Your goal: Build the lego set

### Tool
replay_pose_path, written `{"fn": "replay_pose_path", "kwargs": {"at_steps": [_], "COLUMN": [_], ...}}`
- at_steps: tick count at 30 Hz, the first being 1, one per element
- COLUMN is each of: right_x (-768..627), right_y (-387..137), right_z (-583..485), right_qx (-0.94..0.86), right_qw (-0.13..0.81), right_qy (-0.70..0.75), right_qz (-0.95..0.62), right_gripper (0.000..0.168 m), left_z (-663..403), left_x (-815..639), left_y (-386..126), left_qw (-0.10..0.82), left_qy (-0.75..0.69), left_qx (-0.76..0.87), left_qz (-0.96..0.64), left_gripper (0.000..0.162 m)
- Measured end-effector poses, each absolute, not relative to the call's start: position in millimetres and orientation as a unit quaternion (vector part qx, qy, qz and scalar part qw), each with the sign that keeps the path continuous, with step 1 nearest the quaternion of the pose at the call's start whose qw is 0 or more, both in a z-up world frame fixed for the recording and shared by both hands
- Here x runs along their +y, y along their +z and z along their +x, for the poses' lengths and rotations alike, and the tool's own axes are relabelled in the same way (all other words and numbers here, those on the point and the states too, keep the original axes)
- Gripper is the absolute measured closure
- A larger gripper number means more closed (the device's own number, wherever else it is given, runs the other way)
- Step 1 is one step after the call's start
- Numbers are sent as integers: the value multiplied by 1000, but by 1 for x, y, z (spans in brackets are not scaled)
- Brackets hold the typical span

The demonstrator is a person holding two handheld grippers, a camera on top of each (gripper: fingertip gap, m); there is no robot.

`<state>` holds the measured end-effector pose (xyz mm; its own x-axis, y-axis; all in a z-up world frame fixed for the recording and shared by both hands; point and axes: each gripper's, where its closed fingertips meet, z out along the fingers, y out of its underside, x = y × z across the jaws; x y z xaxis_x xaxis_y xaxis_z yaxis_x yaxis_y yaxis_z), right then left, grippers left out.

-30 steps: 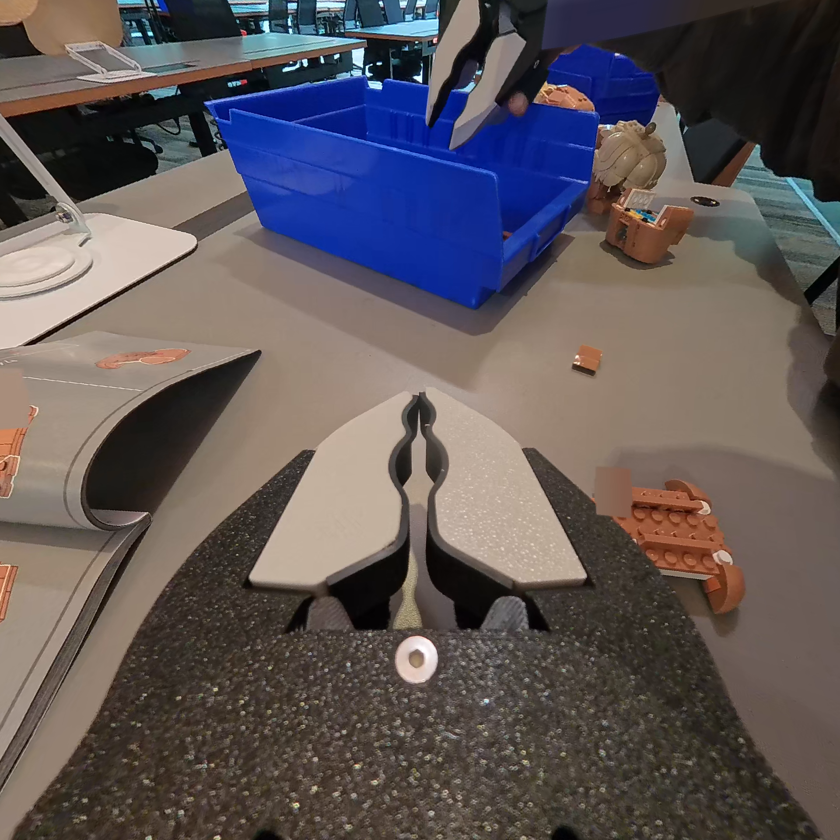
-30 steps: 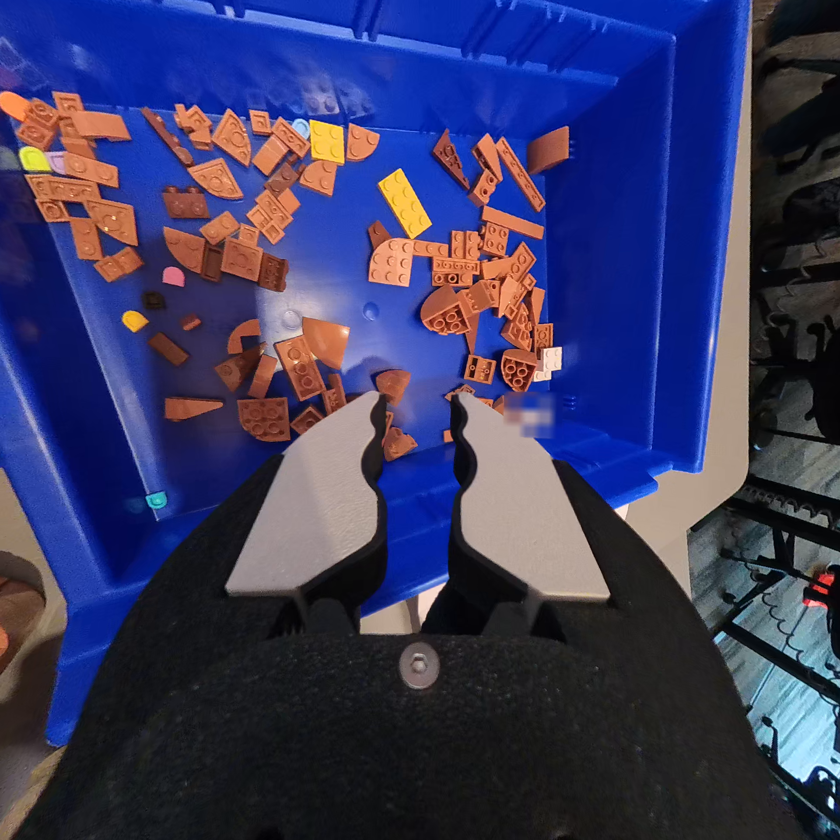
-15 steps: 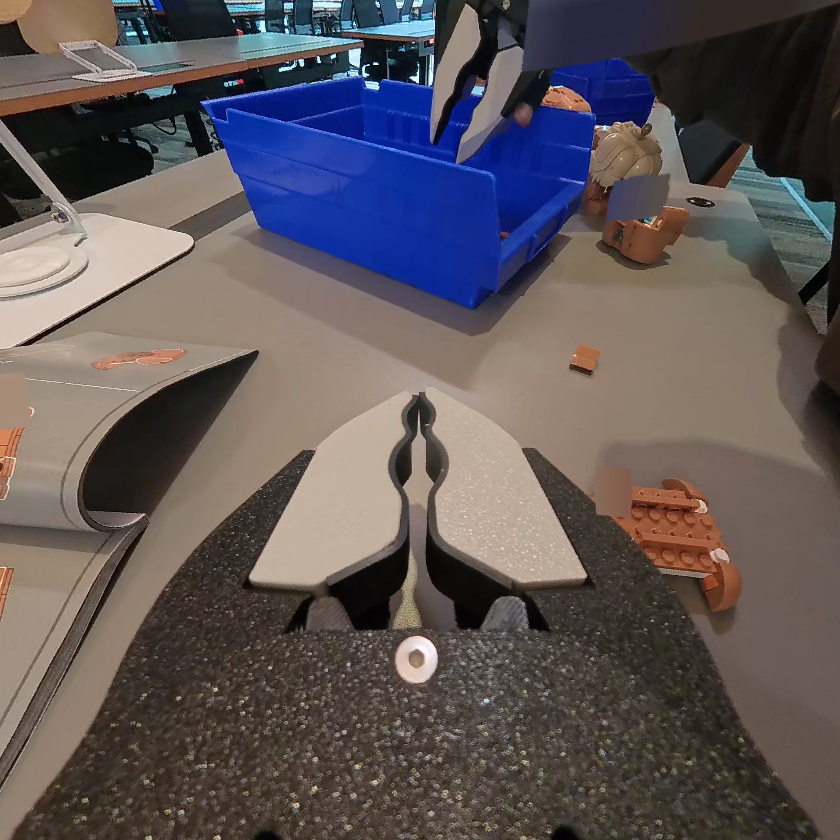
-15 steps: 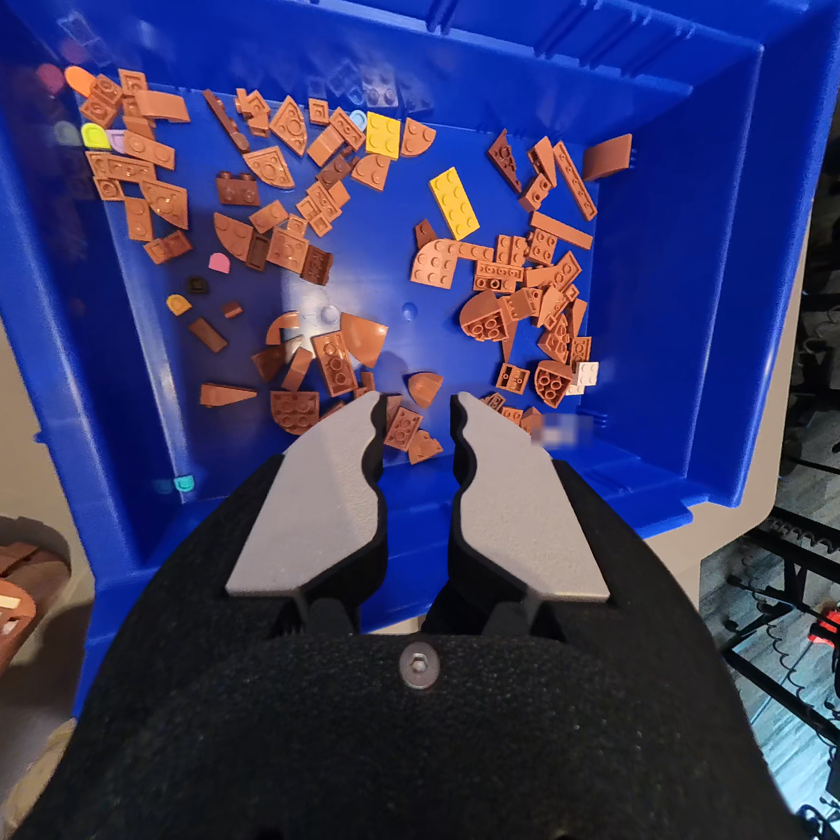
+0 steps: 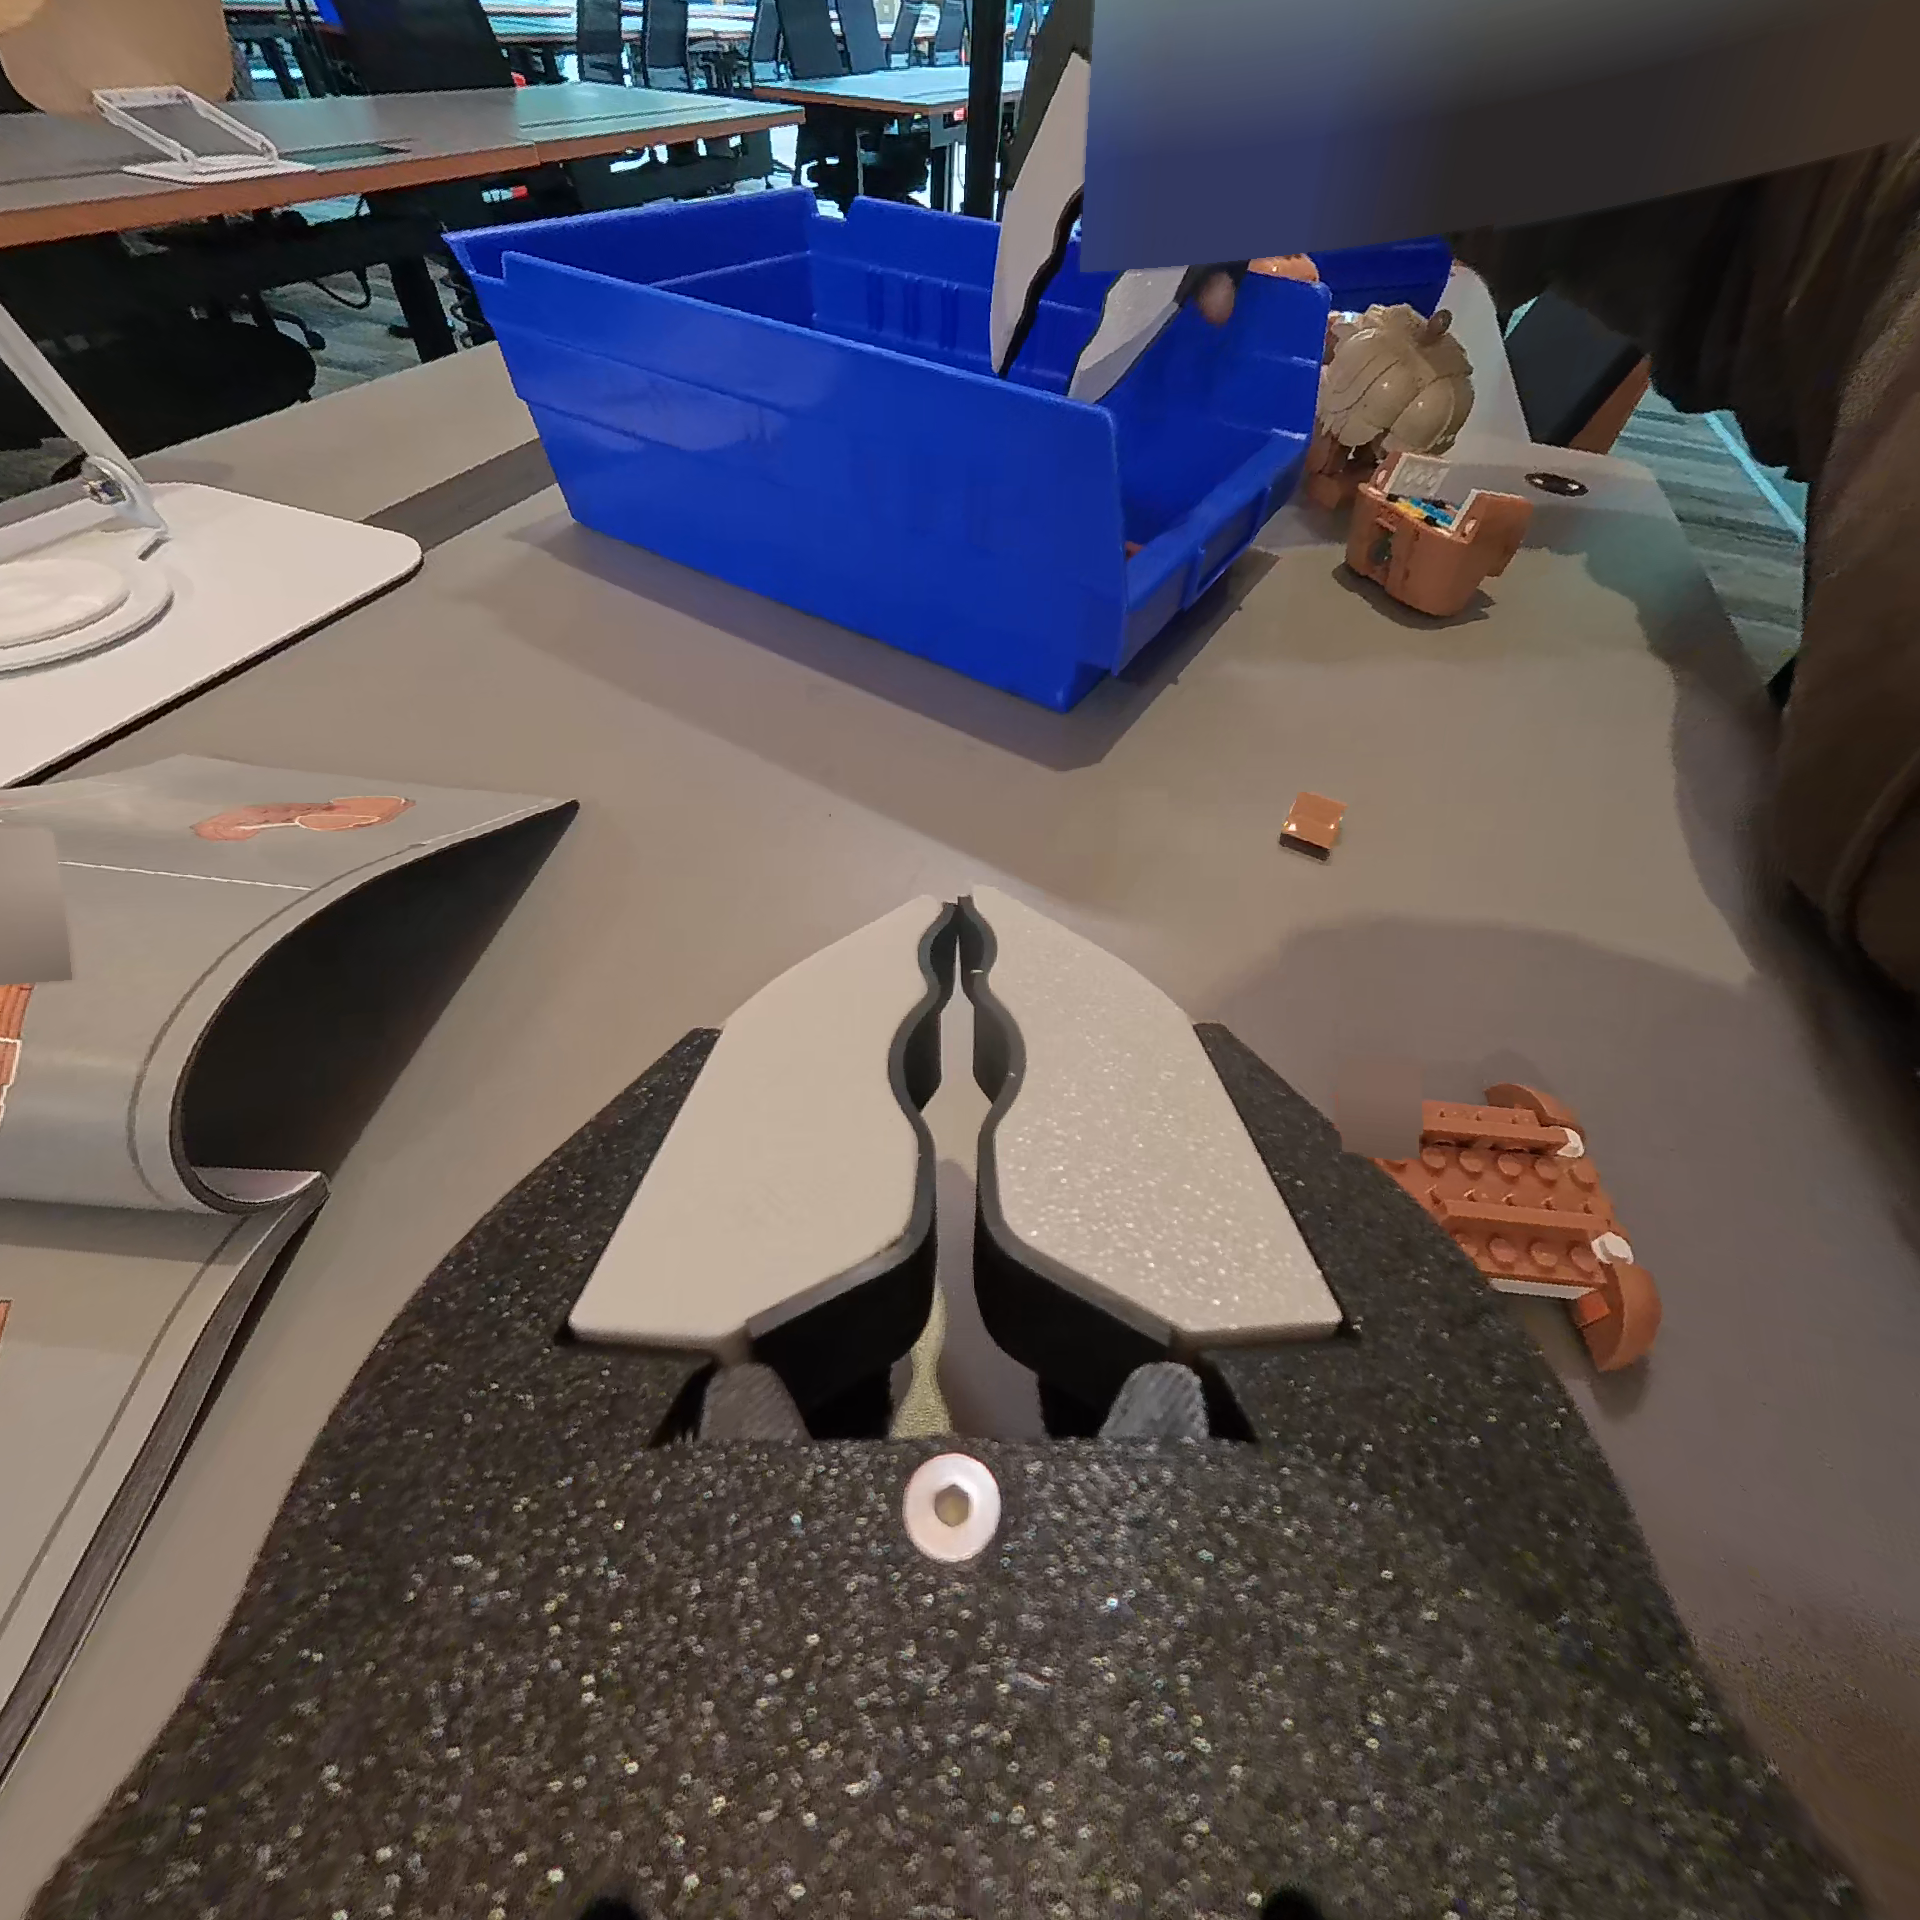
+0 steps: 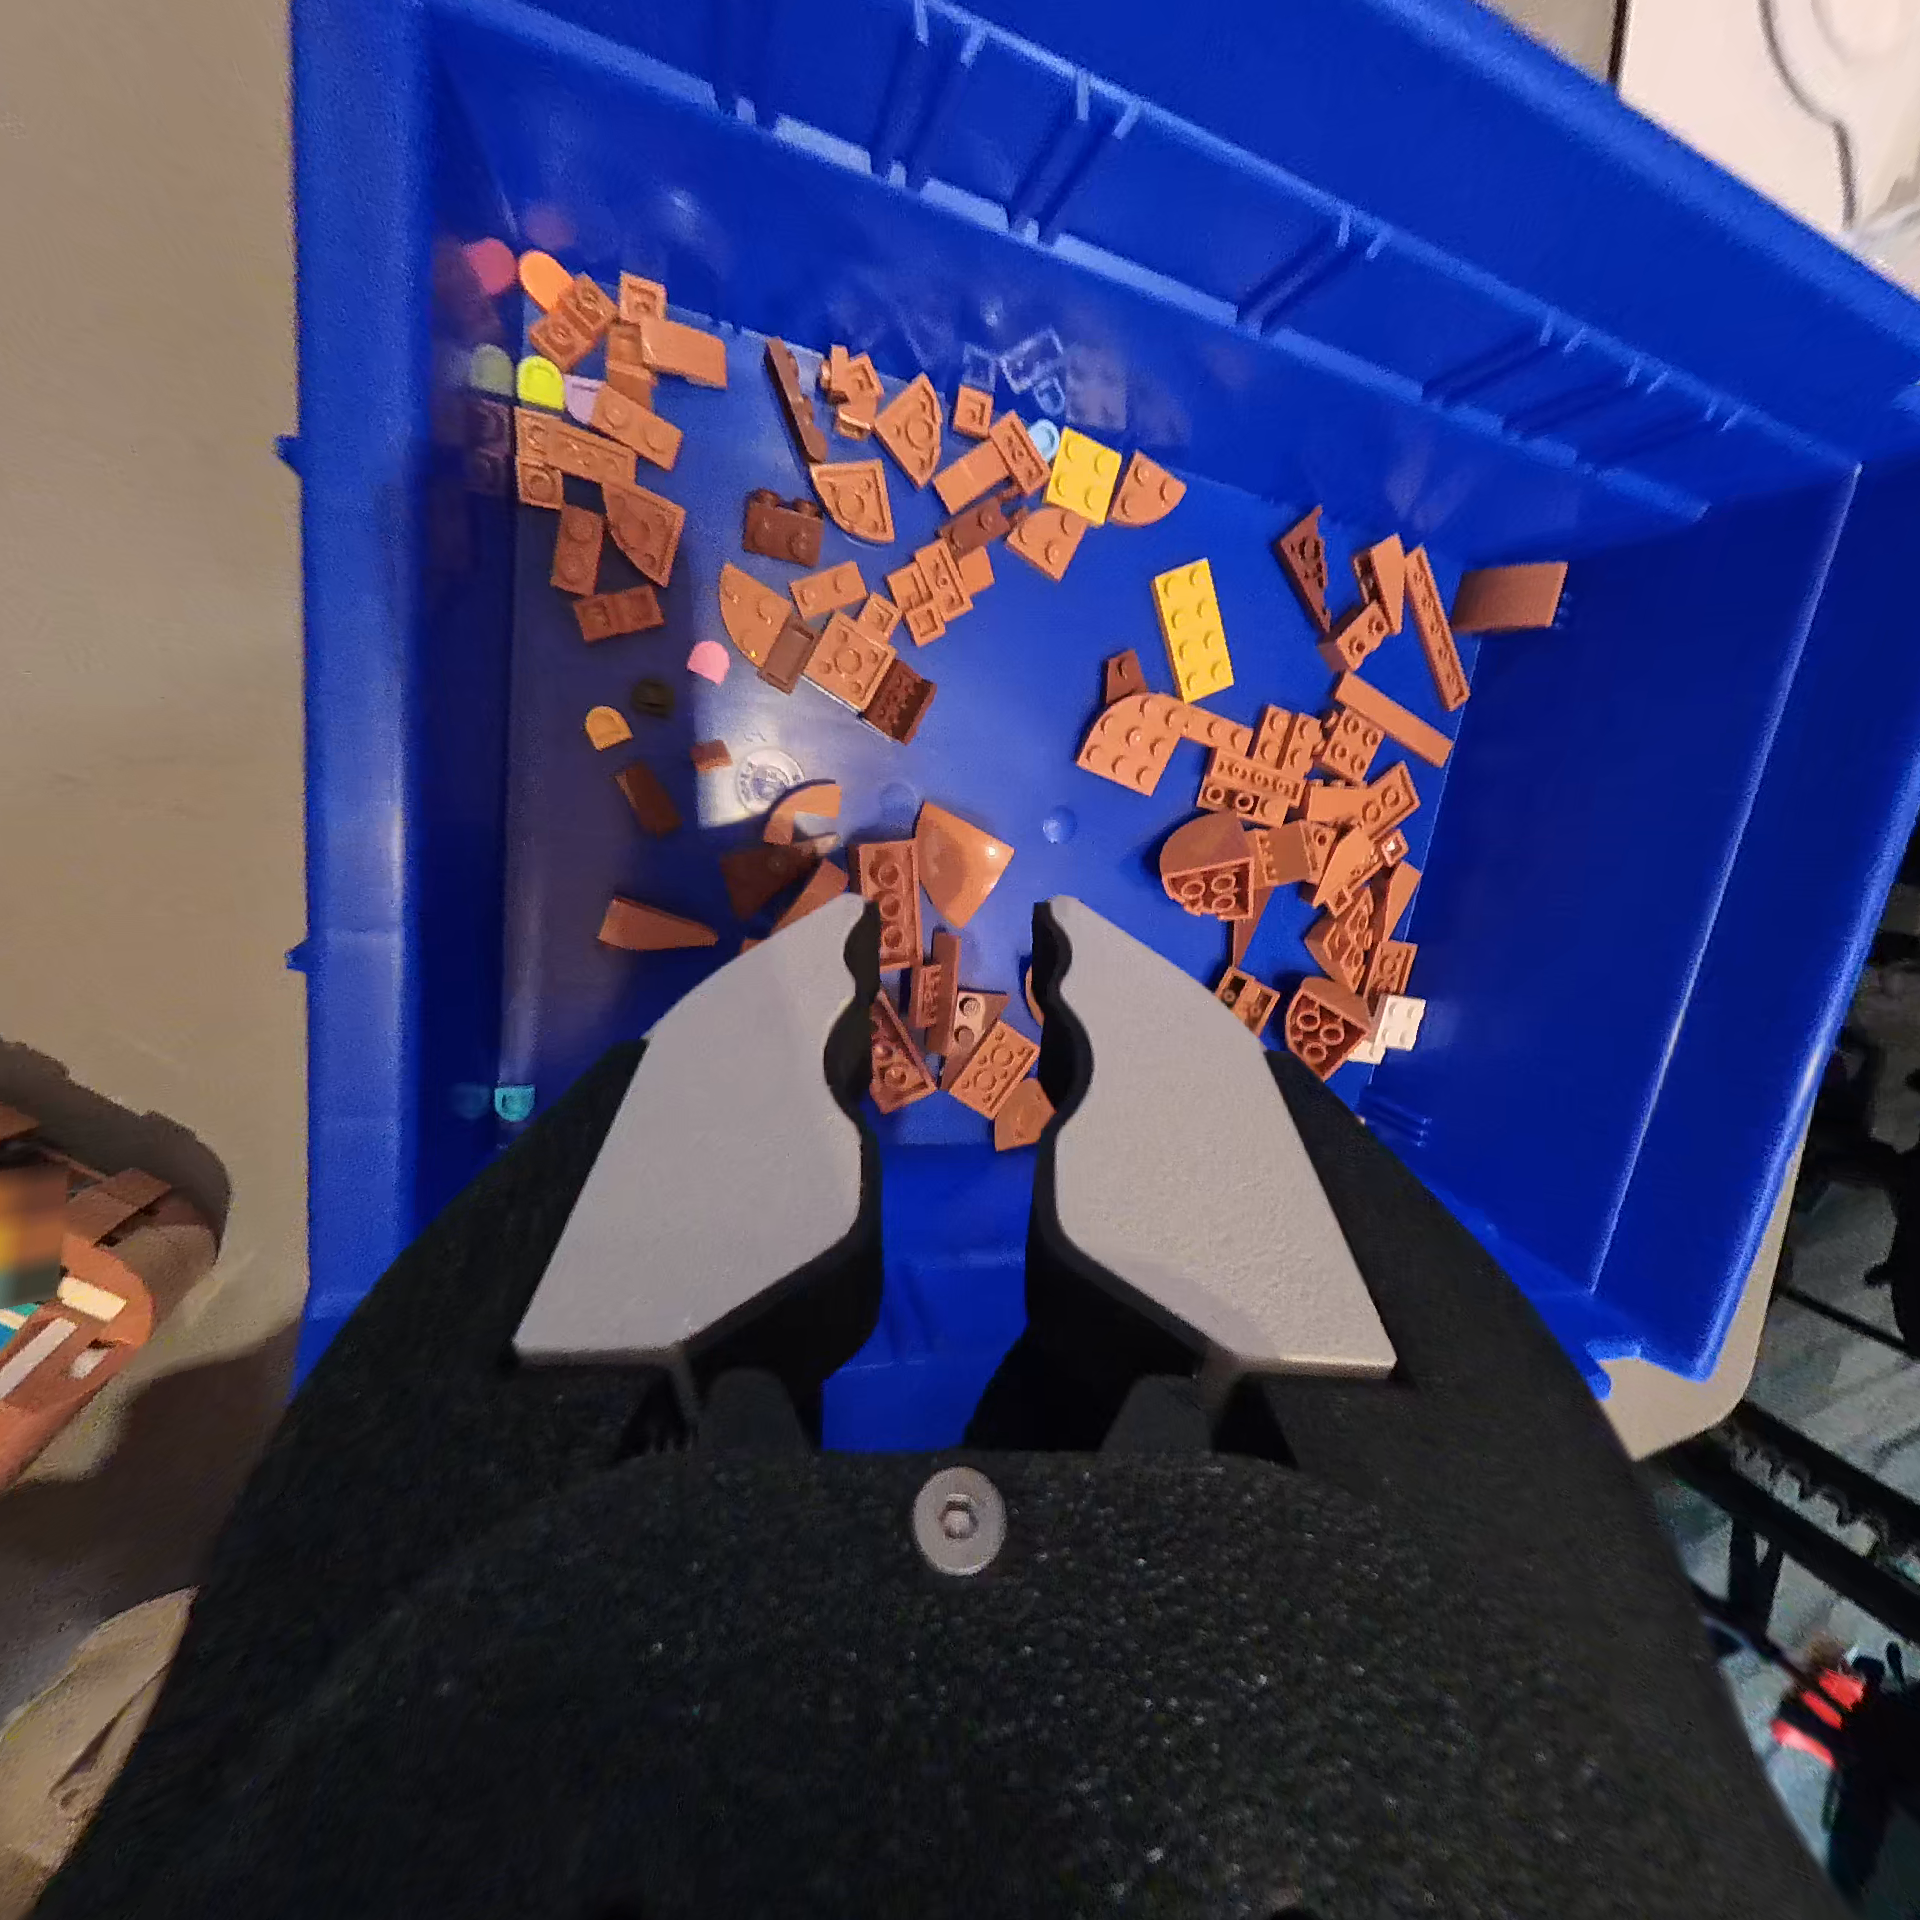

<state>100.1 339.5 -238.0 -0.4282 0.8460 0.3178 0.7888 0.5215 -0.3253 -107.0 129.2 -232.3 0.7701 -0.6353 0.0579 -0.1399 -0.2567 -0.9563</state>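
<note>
The jaws of the left gripper [image 5: 958, 914] are pressed together at their tips with nothing between them, low over the grey bench [image 5: 727, 790]. The jaws of the right gripper [image 6: 951, 914] stand apart and empty, pointing down into the deep blue plastic bin [image 6: 1662, 831] from above; in the left wrist view that same gripper [image 5: 1049, 353] hangs with its tips just inside the bin's [image 5: 831, 488] rim.

The floor of the bin is strewn with loose lego pieces [image 6: 904, 582], mostly reddish-brown plates, wedges and rounded bits. Two yellow plates stand out among them, a square one [image 6: 1084, 474] near the far wall and a longer one [image 6: 1193, 628] to its right. A single white brick [image 6: 1395, 1023] lies at the near right edge of the heap. A small cluster of brown plates [image 6: 961, 1039] lies right between the open jaws, below them.

Out on the bench, a partly built reddish-brown lego assembly [image 5: 1527, 1216] rests just right of the left gripper. A lone small brown tile [image 5: 1313, 823] lies farther off, between it and the bin. Beyond the bin's right end sit a brown box-shaped lego build [image 5: 1439, 540] and a tan rounded lego model [image 5: 1397, 379] behind it. An open grey instruction booklet [image 5: 208, 987] lies at the left, one page curling upward. A white flat stand base [image 5: 187, 582] sits beyond it.
</note>
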Motion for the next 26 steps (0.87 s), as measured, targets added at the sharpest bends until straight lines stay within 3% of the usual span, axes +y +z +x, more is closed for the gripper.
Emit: {"fn": "replay_pose_path", "kwargs": {"at_steps": [11,26], "right_x": [332,334], "right_y": [-234,-243], "right_z": [97,100], "right_qx": [-842,-859], "right_qw": [258,260], "right_qy": [120,71], "right_qz": [-458,-436], "right_gripper": [142,142], "left_z": [-106,-109], "left_x": [129,133], "left_y": [-233,-235], "left_qw": [545,542], "left_qy": [-236,-236], "left_qx": [254,241], "left_qz": [-763,-770], "left_gripper": [162,162]}}
